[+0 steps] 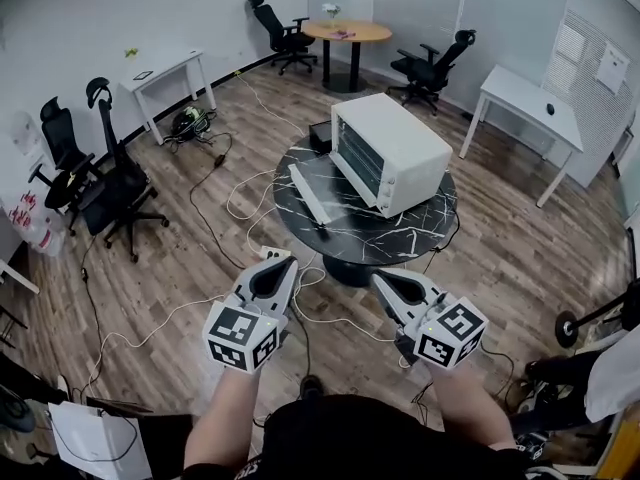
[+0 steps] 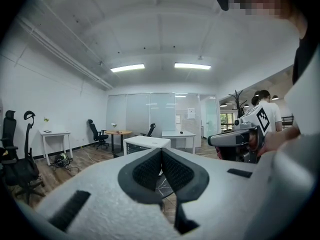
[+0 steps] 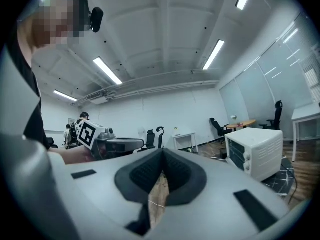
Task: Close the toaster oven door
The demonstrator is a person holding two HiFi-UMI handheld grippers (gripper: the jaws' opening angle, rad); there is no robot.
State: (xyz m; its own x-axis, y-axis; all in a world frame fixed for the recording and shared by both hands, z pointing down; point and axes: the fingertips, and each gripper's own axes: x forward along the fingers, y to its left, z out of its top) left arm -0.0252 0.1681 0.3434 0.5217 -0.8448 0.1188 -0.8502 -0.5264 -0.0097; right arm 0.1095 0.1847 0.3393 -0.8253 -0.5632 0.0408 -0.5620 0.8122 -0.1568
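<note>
In the middle of the room, on a round black marbled table (image 1: 432,230): a white toaster oven (image 1: 395,148), set toward the table's far right side, glass front facing left. Door (image 1: 306,192) dropped open, lying about level out from the lower front edge, over the left half of the tabletop. Just behind the oven, at the table's far edge, a small black box (image 1: 320,133). Around the table's foot and away to the left over the wooden floor (image 1: 200,268), loose white and black cables (image 1: 240,203). Near, well apart from the table and touching nothing on it, the left gripper (image 1: 272,260) and right gripper (image 1: 385,282), side by side, both pointing toward the oven. Left gripper closed, pads together at the tips, nothing between them. Right gripper likewise closed at the tips and empty, only a sliver of floor showing through lower down between the jaws. Far left, black office chairs (image 1: 105,183) along the wall and a small white desk (image 1: 165,73). Far, a round wooden table (image 1: 347,32) with more black chairs beside it. Far right, another white desk (image 1: 525,103).
</note>
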